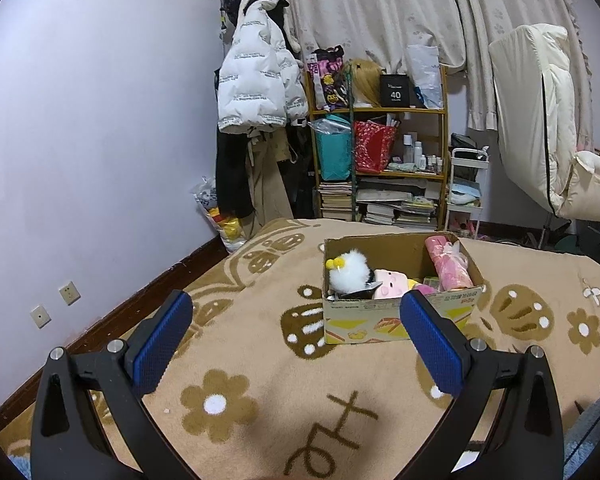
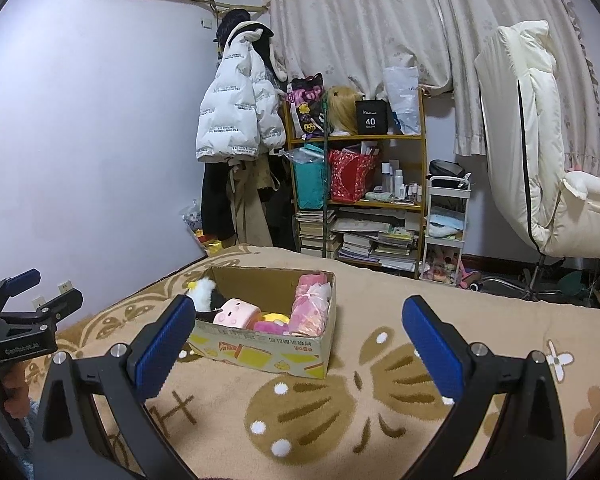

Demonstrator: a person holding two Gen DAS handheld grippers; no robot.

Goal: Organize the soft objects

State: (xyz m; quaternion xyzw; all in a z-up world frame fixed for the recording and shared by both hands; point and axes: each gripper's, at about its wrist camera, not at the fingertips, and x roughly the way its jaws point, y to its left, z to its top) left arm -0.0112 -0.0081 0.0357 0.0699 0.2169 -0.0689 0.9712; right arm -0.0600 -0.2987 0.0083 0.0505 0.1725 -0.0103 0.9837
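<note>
Where it sits on the blanket, the cardboard box holds plush toys.

right tongs gape wide above the blanket, cardboard box of plush toys just ahead.

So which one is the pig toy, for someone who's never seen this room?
Find the cardboard box on the tan blanket. Inside, the pig lies near the front wall, between the fluffy white plush and a yellow toy. It alone is a pale pink block with a snout.
</note>
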